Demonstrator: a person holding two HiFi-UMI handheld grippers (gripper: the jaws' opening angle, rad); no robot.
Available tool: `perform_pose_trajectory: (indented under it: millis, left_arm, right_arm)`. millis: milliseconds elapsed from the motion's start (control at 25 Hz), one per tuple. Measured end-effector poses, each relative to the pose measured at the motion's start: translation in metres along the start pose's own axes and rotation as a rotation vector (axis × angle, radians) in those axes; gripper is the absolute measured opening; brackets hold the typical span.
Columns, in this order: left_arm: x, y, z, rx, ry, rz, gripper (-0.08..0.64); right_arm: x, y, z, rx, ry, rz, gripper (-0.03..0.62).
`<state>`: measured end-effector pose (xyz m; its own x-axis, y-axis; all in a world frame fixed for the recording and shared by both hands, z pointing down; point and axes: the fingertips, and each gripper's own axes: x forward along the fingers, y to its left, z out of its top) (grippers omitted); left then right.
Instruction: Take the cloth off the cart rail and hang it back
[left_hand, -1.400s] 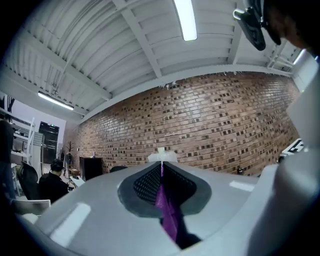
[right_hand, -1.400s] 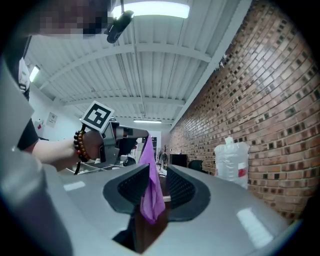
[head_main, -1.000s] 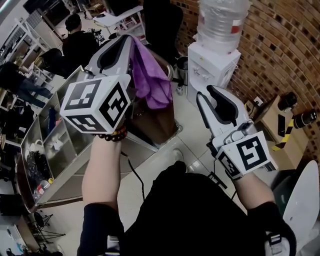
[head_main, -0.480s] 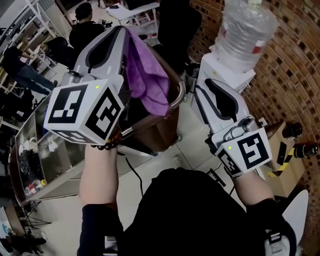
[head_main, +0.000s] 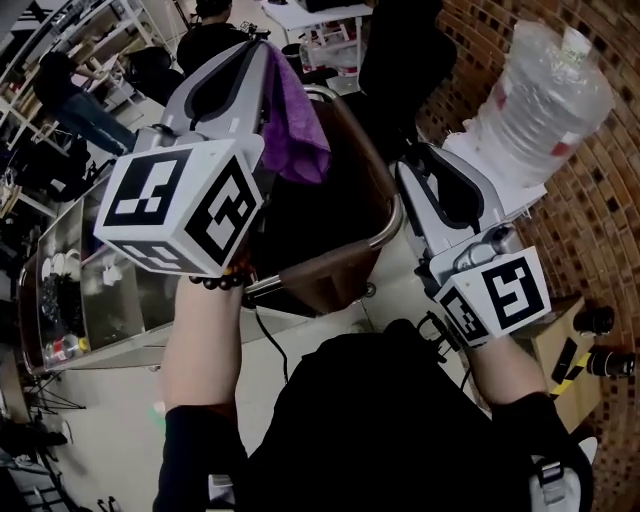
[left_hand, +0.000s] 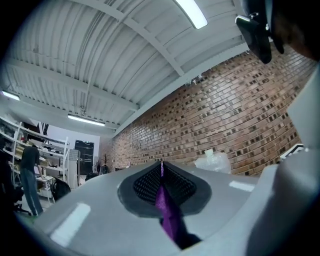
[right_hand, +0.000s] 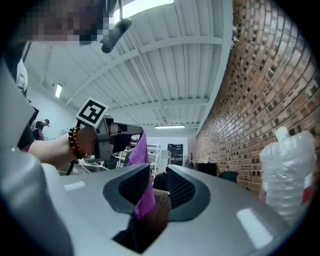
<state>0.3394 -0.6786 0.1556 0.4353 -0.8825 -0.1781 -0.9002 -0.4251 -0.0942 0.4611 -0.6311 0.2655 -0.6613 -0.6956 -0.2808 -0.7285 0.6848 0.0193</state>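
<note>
Over the far left corner of the cart (head_main: 345, 215), the purple cloth (head_main: 296, 125) hung from the left gripper (head_main: 262, 58), draped down its right side. The cloth's lower end sat above the cart's dark brown inside, well clear of the near rail (head_main: 388, 235). Whether it touched the far rail couldn't be told.

Left gripper view: the left gripper (left_hand: 161, 172) had its jaws closed tight on the cloth (left_hand: 170, 220), a thin purple strip pinched between the ribbed pads. Brick wall (left_hand: 225, 120) and ceiling filled the background.

The right gripper (head_main: 418, 168) was held beside the cart's right edge, near the curved corner of the rail and apart from the cloth. Right gripper view: the right gripper (right_hand: 157, 175) had its jaws apart with nothing clamped. The cloth (right_hand: 140, 150) showed through the gap, hanging farther off from the left gripper (right_hand: 141, 132). A beaded bracelet (right_hand: 75, 142) was on the wrist of the hand holding that gripper.

The water bottle (head_main: 550, 100) stood upside down on its white dispenser, off the cart's right side against the brick wall. The bottle (right_hand: 287, 170) also showed at the right of the right gripper view. A steel shelf unit (head_main: 100, 300) with small items stood off the cart's left side. People were at benches in the far background.
</note>
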Motion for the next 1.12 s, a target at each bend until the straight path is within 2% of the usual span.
perform_pose_trajectory:
  millis: [240,480,640,920,1120]
  left_arm:
    - [0.013,0.014,-0.025,0.010,0.058,0.073,0.014]
    - [0.043,0.022,-0.045,0.033,0.114,0.150,0.014]
    - [0.062,0.037,-0.064,0.019,0.155,0.208,0.014]
    - [0.080,0.050,-0.090,-0.002,0.223,0.346,0.014]
    - [0.101,0.067,-0.112,0.015,0.296,0.426,0.014]
  right_arm:
    - [0.022,-0.014,-0.012,0.030,0.002,0.074,0.104]
    - [0.054,-0.038,-0.023,0.071,0.016,0.185,0.104]
    - [0.079,-0.051,-0.033,0.093,0.034,0.259,0.104]
    - [0.093,-0.071,-0.037,0.110,0.035,0.396,0.104]
    - [0.108,-0.087,-0.050,0.121,0.038,0.474,0.104]
